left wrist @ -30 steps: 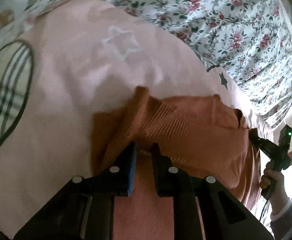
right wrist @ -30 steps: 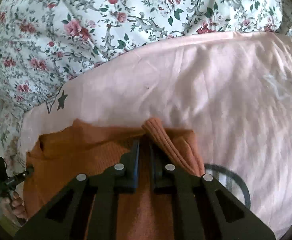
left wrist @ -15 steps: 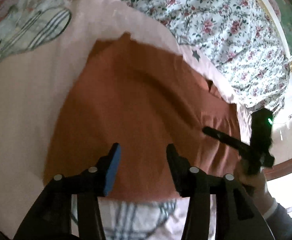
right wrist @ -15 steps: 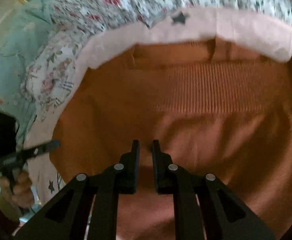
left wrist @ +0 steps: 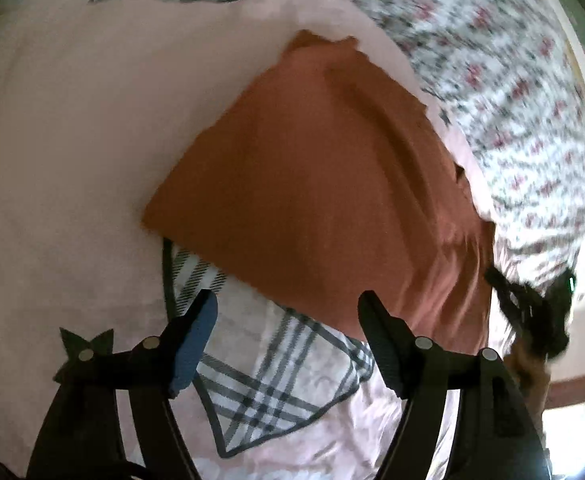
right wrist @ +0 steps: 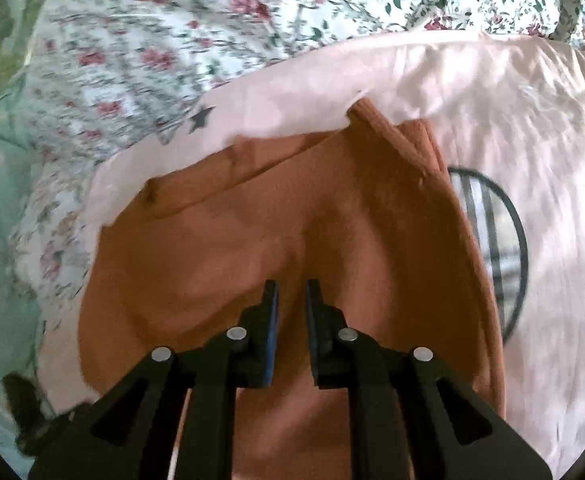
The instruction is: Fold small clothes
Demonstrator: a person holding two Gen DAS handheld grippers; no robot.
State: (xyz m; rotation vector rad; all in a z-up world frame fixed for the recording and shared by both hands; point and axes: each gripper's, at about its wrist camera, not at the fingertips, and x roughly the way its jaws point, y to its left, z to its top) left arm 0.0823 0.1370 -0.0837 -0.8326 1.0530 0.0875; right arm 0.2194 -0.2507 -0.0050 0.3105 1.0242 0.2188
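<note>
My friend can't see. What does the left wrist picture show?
An orange folded garment lies on a pink blanket. The left gripper has just been opening, with nothing between its jaws, above a plaid patch on the blanket.

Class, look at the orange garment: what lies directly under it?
The orange garment lies on a pink blanket, partly covering its plaid patch. A floral sheet shows beyond the blanket. Whatever lies beneath the garment's middle is covered.

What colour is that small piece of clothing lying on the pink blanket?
The small garment is a plain rust orange, with no print. It shows best in the left wrist view.
</note>
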